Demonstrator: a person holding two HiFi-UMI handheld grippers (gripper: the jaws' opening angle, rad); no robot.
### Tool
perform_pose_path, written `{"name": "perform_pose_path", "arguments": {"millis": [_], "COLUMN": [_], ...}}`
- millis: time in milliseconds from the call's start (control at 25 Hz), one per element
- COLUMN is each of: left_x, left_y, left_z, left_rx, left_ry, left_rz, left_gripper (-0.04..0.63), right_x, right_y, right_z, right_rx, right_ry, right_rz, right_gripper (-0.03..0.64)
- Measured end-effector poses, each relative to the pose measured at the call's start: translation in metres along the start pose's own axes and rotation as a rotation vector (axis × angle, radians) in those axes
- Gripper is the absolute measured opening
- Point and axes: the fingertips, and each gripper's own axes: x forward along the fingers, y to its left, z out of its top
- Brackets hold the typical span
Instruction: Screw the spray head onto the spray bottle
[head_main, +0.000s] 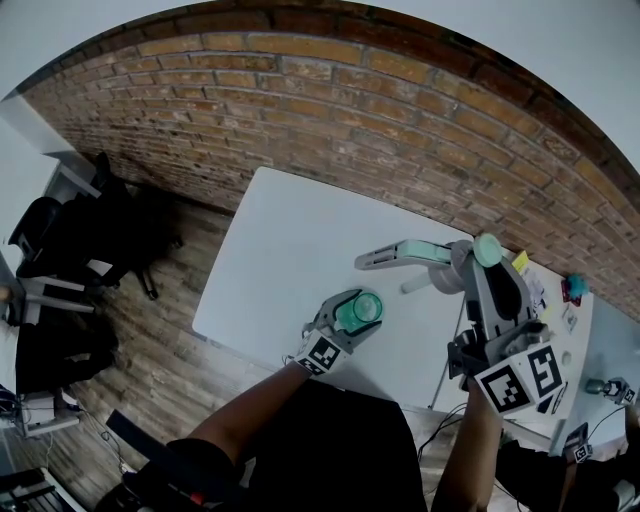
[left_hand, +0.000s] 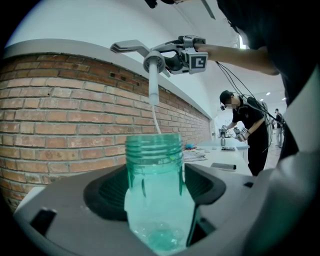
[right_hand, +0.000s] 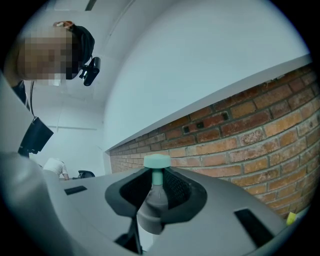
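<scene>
Closest to us, the left gripper (head_main: 345, 318) has its jaws closed on the body of the bottle (left_hand: 155, 170), pressing both sides below the shoulder, with the open neck pointing up. We judge this grip is chosen to leave the mouth clear and steady for the other part. The bottle is clear green plastic, round and thin-walled, with raised thread ridges ringing the neck. It looks light and a little squashy, so a hard squeeze could dent it. It sits over the white surface (head_main: 290, 270) near its front edge; whether its base rests there we cannot tell.

Higher up and apart from it, the right gripper (head_main: 478, 270) has its jaws clamped on the grey collar of the spray head (left_hand: 150, 60). Holding it by the collar leaves the white tube (left_hand: 154, 92) hanging free, aimed down toward the neck, which we take as lining up for insertion. The head is hard, smooth plastic: a long pale green nozzle, a rounded grey collar, a small teal knob. The jaw pads look dark and ribbed. A rough brick wall (head_main: 330, 120) stands behind.
</scene>
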Motion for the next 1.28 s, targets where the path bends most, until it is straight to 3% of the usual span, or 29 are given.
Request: {"name": "perform_pose_path", "arguments": {"millis": [640, 1280], "left_x": [0.0, -0.001], "left_y": [-0.001, -0.002], "left_z": [-0.004, -0.003], "left_rx": [0.002, -0.006], "left_ry": [0.004, 0.012], "left_rz": [0.001, -0.016], "left_gripper": [0.327, 0.327], "right_x": [0.003, -0.004], "right_y": [0.023, 0.023], "right_z": [0.015, 0.007], "right_rx": [0.007, 0.075], "right_ry": [-0.034, -0.045], "right_rz": [0.044, 0.024], "right_gripper": [0.071, 0.072]}}
